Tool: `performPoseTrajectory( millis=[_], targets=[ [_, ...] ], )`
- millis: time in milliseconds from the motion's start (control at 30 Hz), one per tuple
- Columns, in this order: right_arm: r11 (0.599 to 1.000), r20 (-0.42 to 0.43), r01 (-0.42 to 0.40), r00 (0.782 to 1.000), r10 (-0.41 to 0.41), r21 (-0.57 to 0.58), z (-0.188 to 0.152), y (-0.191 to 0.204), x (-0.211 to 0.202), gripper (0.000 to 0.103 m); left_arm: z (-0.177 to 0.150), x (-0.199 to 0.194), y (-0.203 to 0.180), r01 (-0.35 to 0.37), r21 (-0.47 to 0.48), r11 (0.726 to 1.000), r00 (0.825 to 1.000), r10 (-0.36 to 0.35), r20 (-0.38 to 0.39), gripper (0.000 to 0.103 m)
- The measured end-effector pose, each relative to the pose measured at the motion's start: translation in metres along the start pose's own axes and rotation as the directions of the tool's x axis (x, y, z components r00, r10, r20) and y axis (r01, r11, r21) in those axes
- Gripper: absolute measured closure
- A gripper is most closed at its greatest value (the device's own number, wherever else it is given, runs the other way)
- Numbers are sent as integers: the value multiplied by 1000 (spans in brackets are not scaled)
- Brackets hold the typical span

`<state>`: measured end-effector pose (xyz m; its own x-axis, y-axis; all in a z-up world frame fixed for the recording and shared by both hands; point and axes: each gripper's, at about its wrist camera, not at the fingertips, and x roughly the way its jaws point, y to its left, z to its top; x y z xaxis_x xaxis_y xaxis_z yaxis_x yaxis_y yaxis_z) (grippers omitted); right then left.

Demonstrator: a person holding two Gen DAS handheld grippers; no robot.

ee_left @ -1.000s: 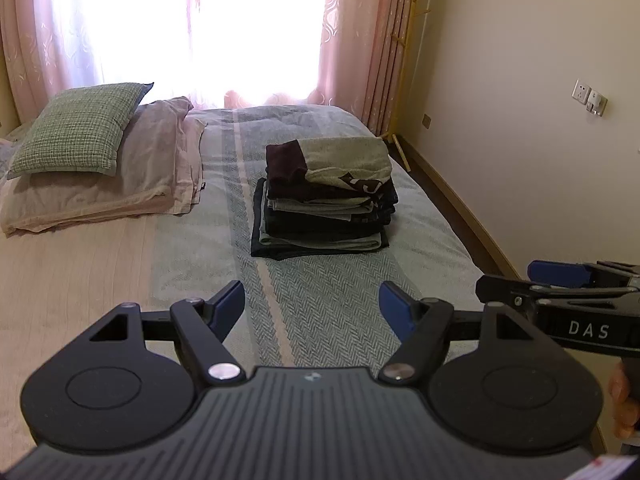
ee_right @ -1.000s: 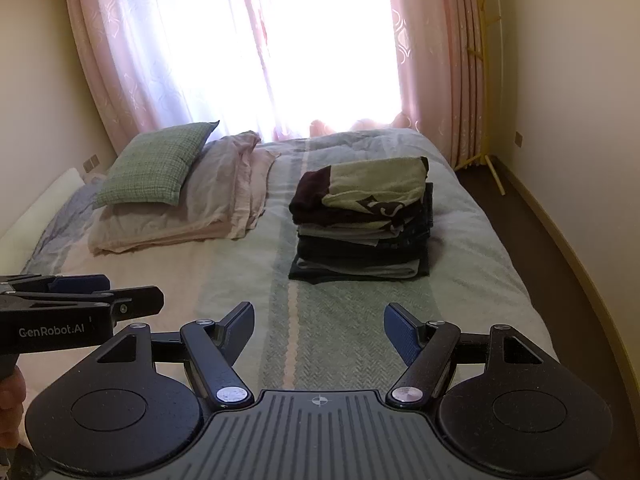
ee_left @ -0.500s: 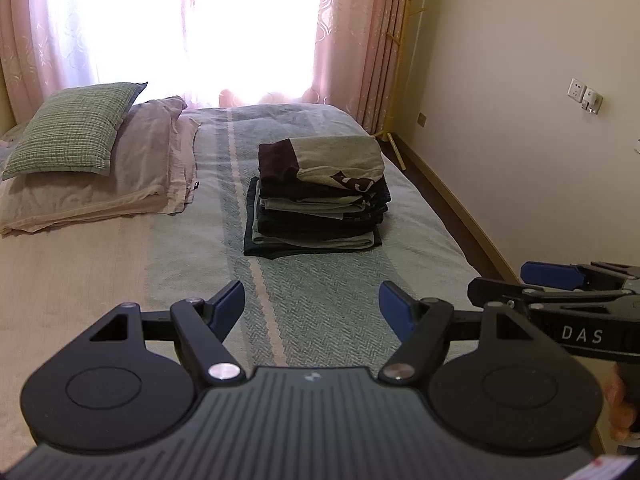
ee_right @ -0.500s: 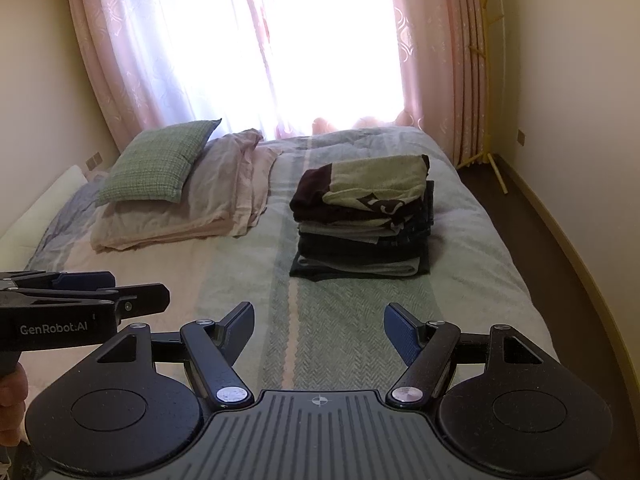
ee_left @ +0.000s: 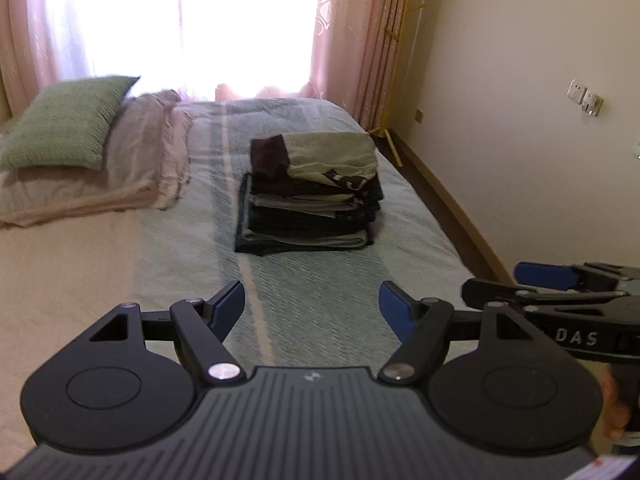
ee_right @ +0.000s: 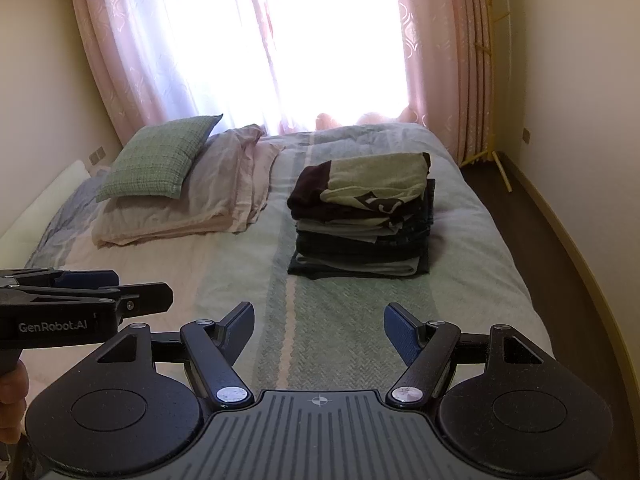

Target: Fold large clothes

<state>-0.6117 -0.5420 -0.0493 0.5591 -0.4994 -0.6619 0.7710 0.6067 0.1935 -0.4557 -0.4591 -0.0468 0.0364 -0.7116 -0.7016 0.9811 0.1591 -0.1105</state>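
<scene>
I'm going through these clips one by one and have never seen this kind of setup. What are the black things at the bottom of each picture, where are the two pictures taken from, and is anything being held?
There is no robot here. A person holds a hand-held two-finger gripper in each hand, and each gripper carries a wide-angle camera looking forward along its fingers.

One picture is from the left gripper, with the right gripper poking in from the side. The other is from the right gripper, with the left one at its edge.

Both look across a bed toward a bright curtained window. A stack of folded clothes sits on the bed, and a green pillow lies on a pale one.

Both grippers stand open, blue pads apart, holding nothing.
</scene>
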Motion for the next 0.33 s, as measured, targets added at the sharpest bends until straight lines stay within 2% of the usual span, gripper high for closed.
performPoseTrajectory(
  millis=[167,333],
  targets=[
    [1000,-11,-5,1000,5,-3,6,-10,6,34,5,7,-5,1,4,1000,1000,-1,8,32],
    [1000,-16,-11,1000,11,-12,15,-18,14,34,12,16,-10,-29,9,1000,999,29,14,32]
  ],
)
